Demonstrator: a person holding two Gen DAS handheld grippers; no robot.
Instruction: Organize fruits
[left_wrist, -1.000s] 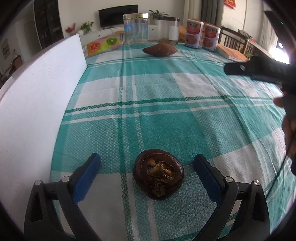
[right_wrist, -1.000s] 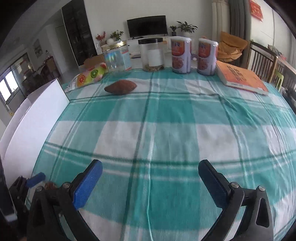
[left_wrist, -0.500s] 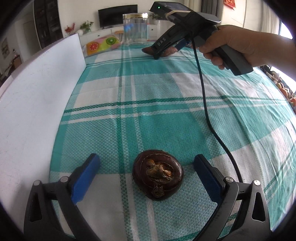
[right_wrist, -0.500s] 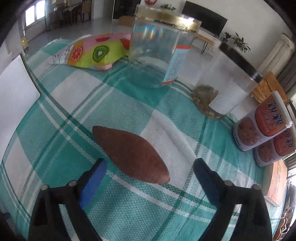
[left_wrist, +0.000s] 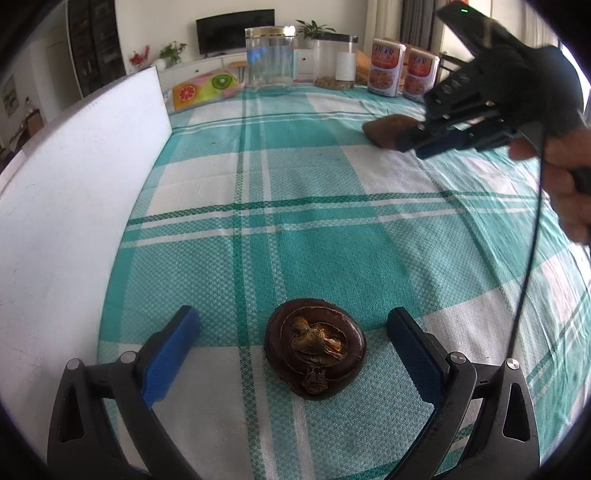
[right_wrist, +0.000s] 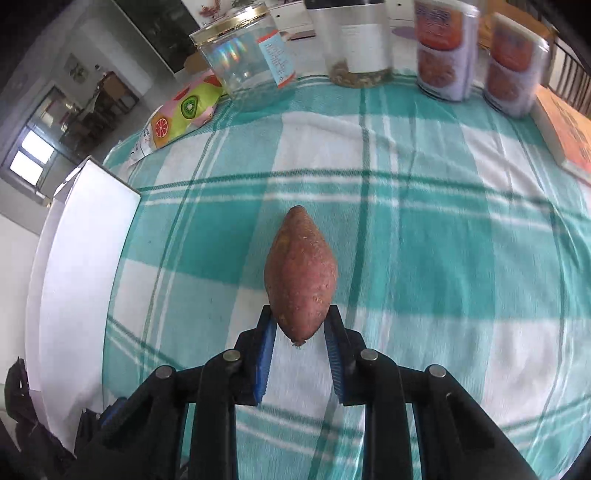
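The sweet potato (right_wrist: 301, 273) was clamped by its near end in the right claw (right_wrist: 300, 332), above the checked bench (right_wrist: 443, 258): carrying seemed next, needing a set-down spot. Only the left view showed the dark round fruit (left_wrist: 315, 352) between the wide-open left claw (left_wrist: 293, 347).
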